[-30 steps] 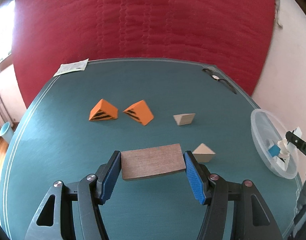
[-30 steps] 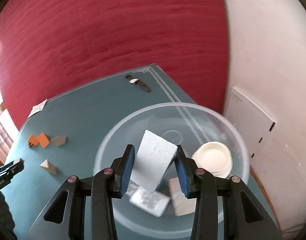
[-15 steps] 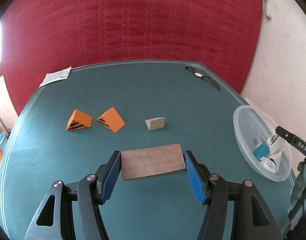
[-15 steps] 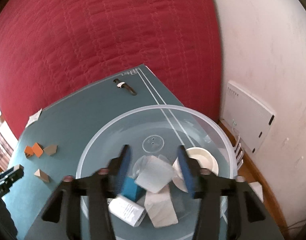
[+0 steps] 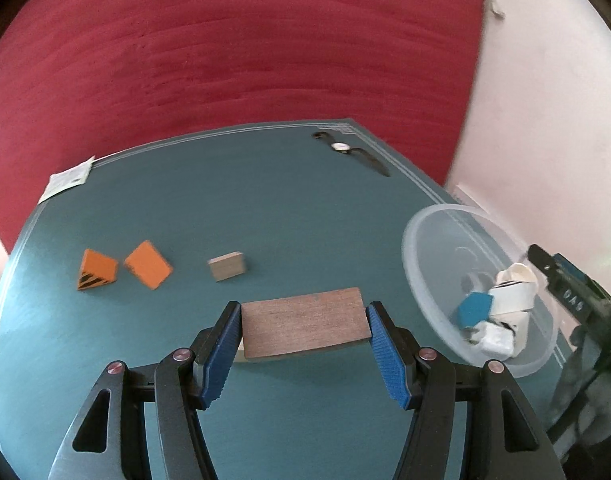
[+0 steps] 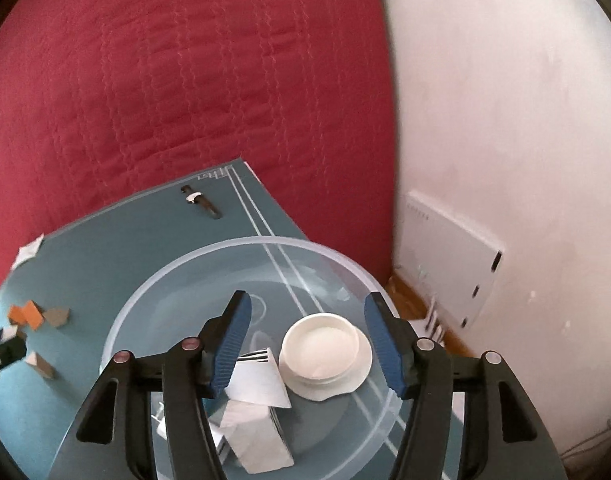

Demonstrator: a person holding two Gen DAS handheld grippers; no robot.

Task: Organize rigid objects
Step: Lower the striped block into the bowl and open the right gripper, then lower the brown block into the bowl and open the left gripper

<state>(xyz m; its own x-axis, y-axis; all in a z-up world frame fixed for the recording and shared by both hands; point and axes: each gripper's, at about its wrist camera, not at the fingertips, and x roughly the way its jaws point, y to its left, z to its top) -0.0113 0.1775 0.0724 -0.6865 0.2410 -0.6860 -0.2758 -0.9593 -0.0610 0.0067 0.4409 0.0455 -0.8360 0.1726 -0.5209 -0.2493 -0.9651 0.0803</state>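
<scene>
My left gripper [image 5: 303,338] is shut on a brown wooden board [image 5: 303,322], held flat above the teal table [image 5: 265,208]. A clear plastic bowl [image 5: 421,256] sits to its right, holding a blue block [image 5: 475,308] and white pieces. My right gripper [image 6: 305,304] hovers over the same bowl [image 6: 153,292]. Its jaws are opening, with nothing between them. Below it in the bowl lie a white block [image 6: 261,384] and a round white dish [image 6: 321,344].
Two orange wedges [image 5: 97,270] [image 5: 149,264] and a tan block [image 5: 227,266] lie on the table's left half. A tan wedge [image 6: 41,364] lies nearer the bowl. A wristwatch [image 5: 347,150] and a paper slip [image 5: 67,178] sit at the far edge. A red quilted backdrop and a white wall stand behind.
My right gripper let go of the white block, which dropped into the bowl, and its jaws spread apart. My left gripper carried the board rightward, closer to the bowl.
</scene>
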